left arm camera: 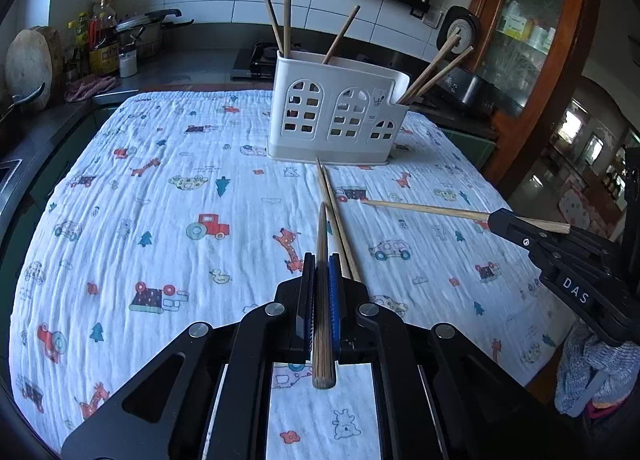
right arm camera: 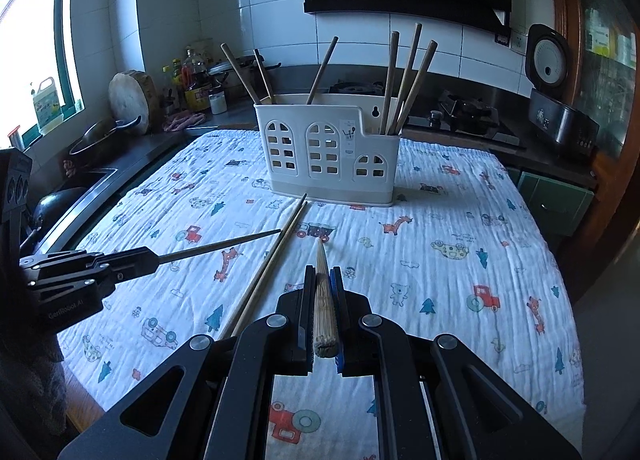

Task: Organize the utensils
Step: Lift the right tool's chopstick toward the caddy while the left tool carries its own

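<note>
**Chopsticks lifted over a kitchen table**

Kitchen table's cartoon-print cloth (left arm camera: 168,188) carries a white utensil holder (left arm camera: 336,120), two loose chopsticks (left arm camera: 338,220) before it. Left gripper (left arm camera: 321,272) pinches one chopstick (left arm camera: 321,260); right gripper (right arm camera: 322,280) clamps another (right arm camera: 325,300).

Left gripper (left arm camera: 321,260): my jaws are clamped tight on a chopstick (left arm camera: 322,292) that runs lengthwise between the pads, its butt end sticking back toward my wrist. I point forward and downward over the table.

Right gripper (right arm camera: 323,272): same attitude, angled down, jaws closed on another chopstick (right arm camera: 325,308) lying along the pads, tip out ahead.

From each wrist I see the other gripper off to the side, well apart, fingers pinched and a stick projecting inward.
</note>
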`<state>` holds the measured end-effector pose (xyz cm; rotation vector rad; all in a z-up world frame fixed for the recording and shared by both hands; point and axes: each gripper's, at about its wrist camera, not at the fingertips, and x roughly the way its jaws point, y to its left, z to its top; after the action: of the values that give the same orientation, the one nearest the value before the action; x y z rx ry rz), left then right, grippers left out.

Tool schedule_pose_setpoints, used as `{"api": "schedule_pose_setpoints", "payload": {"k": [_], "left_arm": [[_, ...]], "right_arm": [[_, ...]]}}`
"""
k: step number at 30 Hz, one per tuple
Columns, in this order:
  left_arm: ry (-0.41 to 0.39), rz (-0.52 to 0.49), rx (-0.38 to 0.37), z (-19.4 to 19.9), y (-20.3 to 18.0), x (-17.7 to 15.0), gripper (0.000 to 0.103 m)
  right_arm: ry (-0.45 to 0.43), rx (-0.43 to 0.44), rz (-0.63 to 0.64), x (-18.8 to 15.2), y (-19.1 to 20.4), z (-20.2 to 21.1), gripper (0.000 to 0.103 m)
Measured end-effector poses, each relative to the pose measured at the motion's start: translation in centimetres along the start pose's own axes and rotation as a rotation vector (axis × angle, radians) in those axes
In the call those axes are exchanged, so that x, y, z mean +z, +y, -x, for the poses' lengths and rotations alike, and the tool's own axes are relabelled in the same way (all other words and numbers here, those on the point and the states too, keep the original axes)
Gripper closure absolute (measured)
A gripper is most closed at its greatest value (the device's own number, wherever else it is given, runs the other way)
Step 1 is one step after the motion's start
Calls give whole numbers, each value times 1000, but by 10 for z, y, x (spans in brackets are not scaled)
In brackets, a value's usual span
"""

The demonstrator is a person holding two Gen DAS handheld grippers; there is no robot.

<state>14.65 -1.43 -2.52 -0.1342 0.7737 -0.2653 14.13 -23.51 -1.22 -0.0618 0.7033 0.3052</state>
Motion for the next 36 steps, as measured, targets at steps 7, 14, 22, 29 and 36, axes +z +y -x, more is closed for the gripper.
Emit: {"api": "schedule_pose_setpoints", "payload": {"k": [7,14,22,29,36], "left_arm": [[-53,-53,-13,16,-4,17,97],[-51,-109,-18,12,-8,44,97],[-44,-141,-30,5,-9,77,98],[-77,-141,-65,15,-9,117,98],[-163,-164,-80,36,-20,169,98]], "right_arm": [[-17,12,15,14,3,3,96],[-31,39,48,53,2,7,96],[-19,40,68,114,-16,8,96],[-1,24,87,167,-35,23,96],[23,-13,103,208,-47,30,96]]}}
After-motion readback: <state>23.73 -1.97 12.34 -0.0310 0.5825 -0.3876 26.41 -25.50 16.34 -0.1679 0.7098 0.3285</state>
